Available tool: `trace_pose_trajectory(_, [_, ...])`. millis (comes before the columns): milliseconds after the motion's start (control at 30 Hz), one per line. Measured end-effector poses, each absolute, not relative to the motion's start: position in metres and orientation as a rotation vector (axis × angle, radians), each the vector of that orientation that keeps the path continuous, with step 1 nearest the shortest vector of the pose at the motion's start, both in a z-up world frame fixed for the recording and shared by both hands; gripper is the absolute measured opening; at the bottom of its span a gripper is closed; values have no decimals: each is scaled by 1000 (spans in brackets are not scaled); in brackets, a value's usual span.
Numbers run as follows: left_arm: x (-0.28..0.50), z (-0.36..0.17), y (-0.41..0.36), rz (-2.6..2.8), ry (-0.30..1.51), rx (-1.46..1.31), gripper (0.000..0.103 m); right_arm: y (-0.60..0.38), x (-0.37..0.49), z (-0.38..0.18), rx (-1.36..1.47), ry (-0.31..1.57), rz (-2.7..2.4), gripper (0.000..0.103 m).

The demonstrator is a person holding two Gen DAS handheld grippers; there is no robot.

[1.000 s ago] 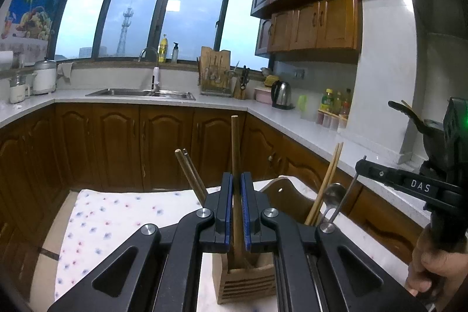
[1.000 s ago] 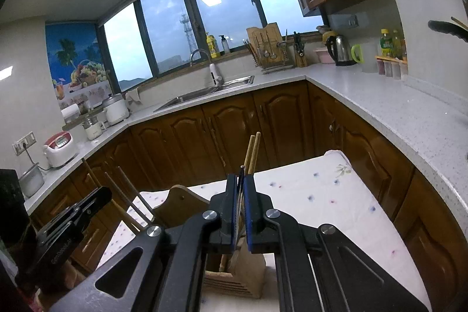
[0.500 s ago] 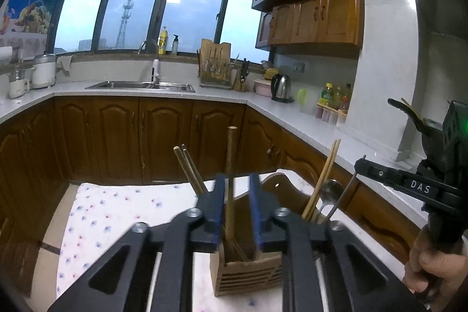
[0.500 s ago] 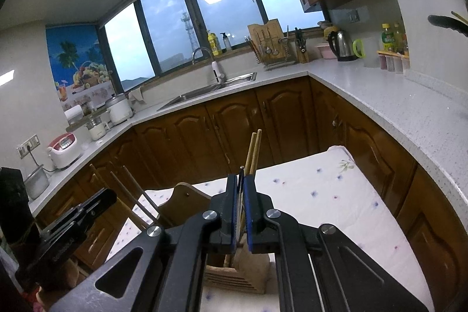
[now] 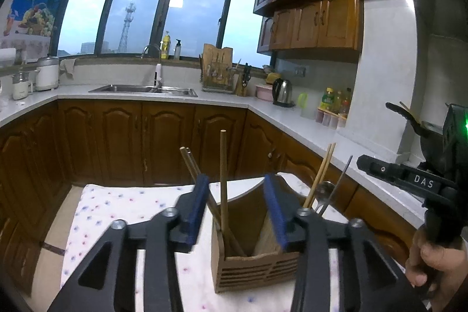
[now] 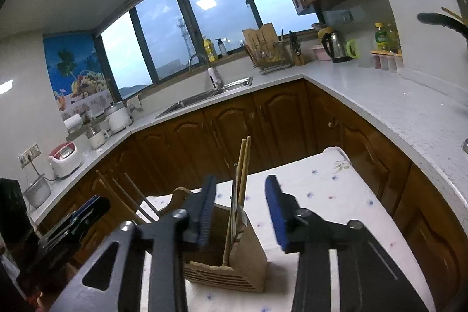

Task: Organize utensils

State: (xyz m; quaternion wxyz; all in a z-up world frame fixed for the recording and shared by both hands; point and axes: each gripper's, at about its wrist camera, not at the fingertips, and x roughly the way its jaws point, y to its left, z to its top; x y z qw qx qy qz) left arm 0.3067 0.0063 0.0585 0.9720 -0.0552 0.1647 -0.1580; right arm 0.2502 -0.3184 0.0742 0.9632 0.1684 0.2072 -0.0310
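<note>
A wooden utensil holder (image 5: 254, 268) (image 6: 234, 268) stands on the flowered tablecloth (image 5: 117, 203). Chopsticks stand upright in it. My left gripper (image 5: 237, 212) hovers just above the holder with its jaws opening; a brown chopstick (image 5: 223, 171) rises between the blue pads, touching neither. My right gripper (image 6: 241, 212) is above the holder's other side, jaws opening too, with a pale chopstick pair (image 6: 244, 165) and a thin metal handle (image 6: 234, 195) standing free between its pads. In the left wrist view that pale pair (image 5: 320, 174) and a metal spoon (image 5: 324, 190) stand at the holder's right.
Dark wood cabinets (image 5: 146, 142) and a white counter (image 6: 395, 104) wrap around the table. A sink (image 5: 143, 89), a kettle (image 5: 282, 92), a dish rack (image 5: 218, 75) and bottles (image 5: 333, 104) stand on the counter. A hand (image 5: 433, 262) grips the right gripper's handle.
Both grippers have gone from shut on chopsticks to open, letting them go. The left's brown chopstick has sunk deeper into the holder. Neither hand has shifted much.
</note>
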Motion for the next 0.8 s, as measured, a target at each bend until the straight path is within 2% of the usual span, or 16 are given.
trace_pose_trajectory(67, [299, 59, 10, -302, 326, -119, 61, -319, 247, 76, 344, 415, -64, 50])
trace_pose_trajectory(100, [295, 59, 12, -297, 321, -127, 65, -320, 244, 77, 346, 410, -64, 53])
trace_pose_trajectory(167, [283, 60, 19, -268, 311, -142, 86, -320, 237, 78, 346, 396, -62, 76])
trace_pose_trajectory(267, [263, 55, 27, -222, 294, -165, 99, -318, 225, 79, 345, 367, -51, 91])
trace_pose_trajectory(367, [246, 49, 32, -191, 303, -192, 102, -315, 214, 77, 342, 363, -44, 100])
trace_pose_trajectory(800, [197, 51, 19, -140, 367, -213, 102, -297, 170, 53, 366, 410, -23, 101])
